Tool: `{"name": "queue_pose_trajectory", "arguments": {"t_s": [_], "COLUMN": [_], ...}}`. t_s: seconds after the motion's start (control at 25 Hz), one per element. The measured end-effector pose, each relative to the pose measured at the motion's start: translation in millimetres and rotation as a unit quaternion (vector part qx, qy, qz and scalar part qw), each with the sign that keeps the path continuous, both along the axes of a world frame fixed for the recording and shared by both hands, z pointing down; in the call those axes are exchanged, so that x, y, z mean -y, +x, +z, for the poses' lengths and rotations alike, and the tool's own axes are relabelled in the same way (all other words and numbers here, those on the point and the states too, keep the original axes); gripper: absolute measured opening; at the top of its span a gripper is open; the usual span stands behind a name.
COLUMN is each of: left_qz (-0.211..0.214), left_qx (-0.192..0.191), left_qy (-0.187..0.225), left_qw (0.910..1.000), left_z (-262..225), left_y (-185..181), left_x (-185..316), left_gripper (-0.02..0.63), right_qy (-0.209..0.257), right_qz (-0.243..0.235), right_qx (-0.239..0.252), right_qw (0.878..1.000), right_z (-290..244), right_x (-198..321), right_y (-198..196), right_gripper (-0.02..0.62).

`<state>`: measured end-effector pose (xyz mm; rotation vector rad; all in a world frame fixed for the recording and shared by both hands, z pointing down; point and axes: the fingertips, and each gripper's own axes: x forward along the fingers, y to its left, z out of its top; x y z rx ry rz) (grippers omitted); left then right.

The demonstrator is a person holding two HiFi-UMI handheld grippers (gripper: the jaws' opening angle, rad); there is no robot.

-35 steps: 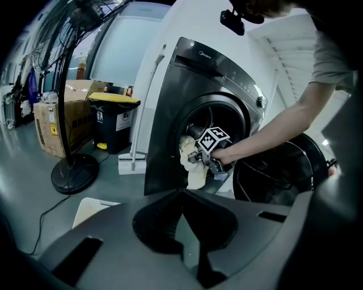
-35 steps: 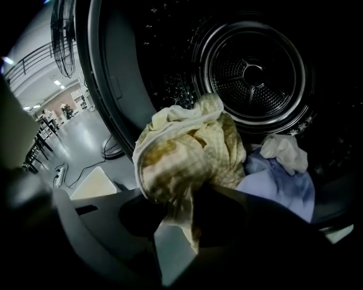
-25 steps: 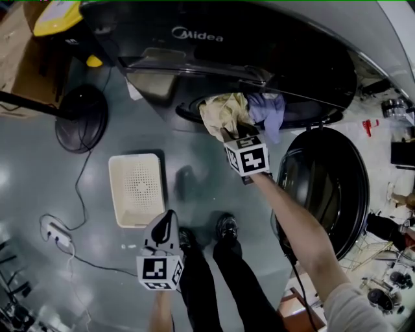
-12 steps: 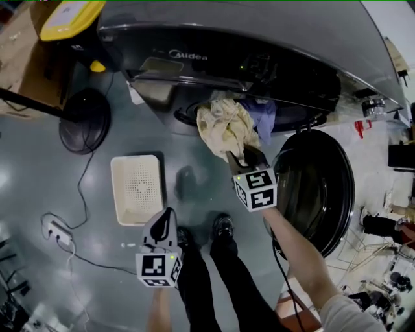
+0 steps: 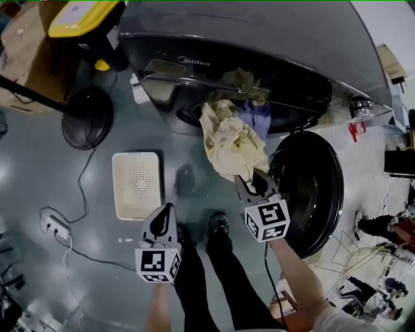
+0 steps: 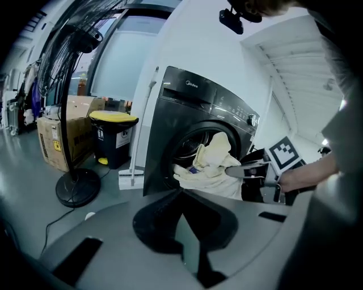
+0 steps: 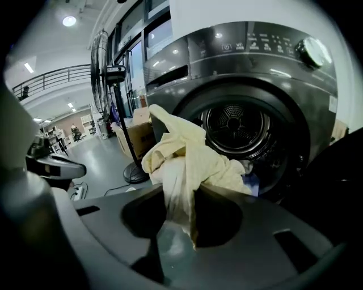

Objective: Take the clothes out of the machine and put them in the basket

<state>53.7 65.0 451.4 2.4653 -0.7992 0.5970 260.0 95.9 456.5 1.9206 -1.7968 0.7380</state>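
A dark grey washing machine (image 5: 259, 45) stands with its round door (image 5: 311, 188) swung open to the right. My right gripper (image 5: 249, 181) is shut on a pale yellow cloth (image 5: 230, 139), which stretches from the drum mouth out to the jaws. The same cloth (image 7: 187, 153) hangs between the jaws (image 7: 178, 209) in front of the drum (image 7: 235, 127). A blue garment (image 5: 256, 117) lies at the drum's lip. The cream basket (image 5: 136, 185) sits on the floor to the left, with nothing in it. My left gripper (image 5: 166, 217) hovers near the basket's lower right corner, shut on nothing.
A fan's round base (image 5: 87, 117) and pole stand left of the machine. A yellow-lidded bin (image 5: 84, 16) and a cardboard box (image 5: 26, 52) sit behind it. A power strip (image 5: 48, 227) with a cable lies on the floor at left. The person's shoes (image 5: 217, 227) are between the grippers.
The right gripper has drawn back from the drum mouth toward the person, pulling the yellow cloth further out. The left gripper has barely shifted in the view.
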Motion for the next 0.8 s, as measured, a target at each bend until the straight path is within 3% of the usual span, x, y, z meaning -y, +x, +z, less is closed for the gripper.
{"name": "queue_pose_trajectory", "arguments": {"t_s": [0.44,0.8], "left_qz": [-0.015,-0.057], "left_qx": [-0.006,-0.005], "left_qy": [0.007,0.005], "left_qw": [0.9998,0.9983], "left_z": [-19.6,-25.7], "left_y": [-13.7,-50.8], "left_x": [-11.8,-7.4], "left_gripper": [0.02,0.018], "right_qy": [0.028,0.049], "right_qz": [-0.025,-0.076], "right_qx": [0.014,0.019], "right_qw": [0.999,0.996], "right_z": [-50.6,-79.4], "right_x": [-27.9,-9.5], "right_y": [-39.8,-81.6], "right_gripper": [0.129,0.129]}}
